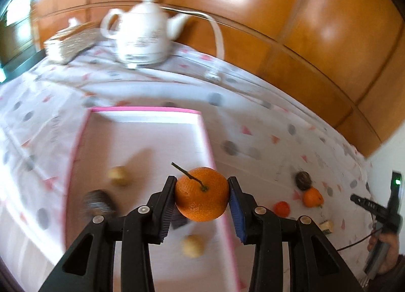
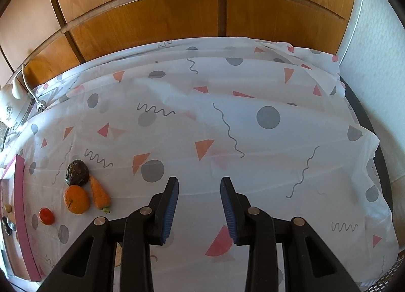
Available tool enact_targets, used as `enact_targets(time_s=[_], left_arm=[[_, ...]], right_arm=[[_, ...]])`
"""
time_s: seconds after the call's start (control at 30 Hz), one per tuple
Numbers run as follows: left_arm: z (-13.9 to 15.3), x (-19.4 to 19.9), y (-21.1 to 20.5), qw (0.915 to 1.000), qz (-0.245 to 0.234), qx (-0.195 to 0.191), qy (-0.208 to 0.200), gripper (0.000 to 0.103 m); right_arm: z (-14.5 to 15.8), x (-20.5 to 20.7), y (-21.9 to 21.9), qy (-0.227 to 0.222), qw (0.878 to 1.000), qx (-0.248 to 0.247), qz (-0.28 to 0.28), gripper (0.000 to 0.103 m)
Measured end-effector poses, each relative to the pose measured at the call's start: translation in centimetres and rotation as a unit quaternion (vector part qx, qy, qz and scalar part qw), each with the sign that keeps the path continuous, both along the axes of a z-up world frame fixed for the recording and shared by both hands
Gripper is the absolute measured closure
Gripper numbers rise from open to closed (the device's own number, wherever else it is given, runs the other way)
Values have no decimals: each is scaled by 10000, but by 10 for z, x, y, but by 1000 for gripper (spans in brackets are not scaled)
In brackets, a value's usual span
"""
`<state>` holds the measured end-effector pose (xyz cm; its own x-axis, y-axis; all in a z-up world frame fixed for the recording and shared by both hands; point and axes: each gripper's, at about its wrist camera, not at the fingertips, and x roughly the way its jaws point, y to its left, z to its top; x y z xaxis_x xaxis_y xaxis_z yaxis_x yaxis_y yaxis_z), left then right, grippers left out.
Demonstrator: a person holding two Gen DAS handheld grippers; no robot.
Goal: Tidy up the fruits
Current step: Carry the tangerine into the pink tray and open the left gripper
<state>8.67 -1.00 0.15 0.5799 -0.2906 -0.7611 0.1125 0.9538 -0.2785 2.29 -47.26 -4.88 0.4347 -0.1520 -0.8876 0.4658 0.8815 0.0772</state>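
The left hand-held gripper (image 1: 202, 194) clamped an orange (image 1: 201, 193) above the pink tray's right rim (image 1: 208, 137), while the right hand-held gripper (image 2: 199, 209) hung apart and empty over open bench cloth (image 2: 253, 140).

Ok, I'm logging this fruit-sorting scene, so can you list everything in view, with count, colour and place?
held orange: 1, orange with a green stem, between the left gripper's pads above the tray
tray: 1, pink-rimmed, on the tablecloth
small fruits in tray: 3 in the left wrist view, two yellowish, one dark, blurred
orange on cloth: 1, orange, right of the tray
carrot: 1, orange, beside that orange
dark fruit: 1, wrinkled brown-black, behind the orange
small red fruit: 1, near the tray's rim
teapot: 1, white, far end
tablecloth: 1, white, patterned
left gripper: shut on the orange
right gripper: open, holding nothing
hand: 1, holding the right gripper
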Motion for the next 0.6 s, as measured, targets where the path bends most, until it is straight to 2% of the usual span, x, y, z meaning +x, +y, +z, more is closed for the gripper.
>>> enact_targets(time_s=[0.13,0.33,0.5,0.6], left_arm=[[0,-13,55,9980,625,-59,1,63],[-13,-36,109,9928,1188,-47,152,63],[-32,-48,108,9932,1100,-62,377,63],[-31,-44,94,9951,928,-47,350,62]], right_arm=[[1,0,1,-11,10000,-5,36,69],[-1,1,3,11,10000,-2,77,69],[-3,2,5,56,9999,-17,94,69],[-5,1,5,77,9999,-16,102,69]])
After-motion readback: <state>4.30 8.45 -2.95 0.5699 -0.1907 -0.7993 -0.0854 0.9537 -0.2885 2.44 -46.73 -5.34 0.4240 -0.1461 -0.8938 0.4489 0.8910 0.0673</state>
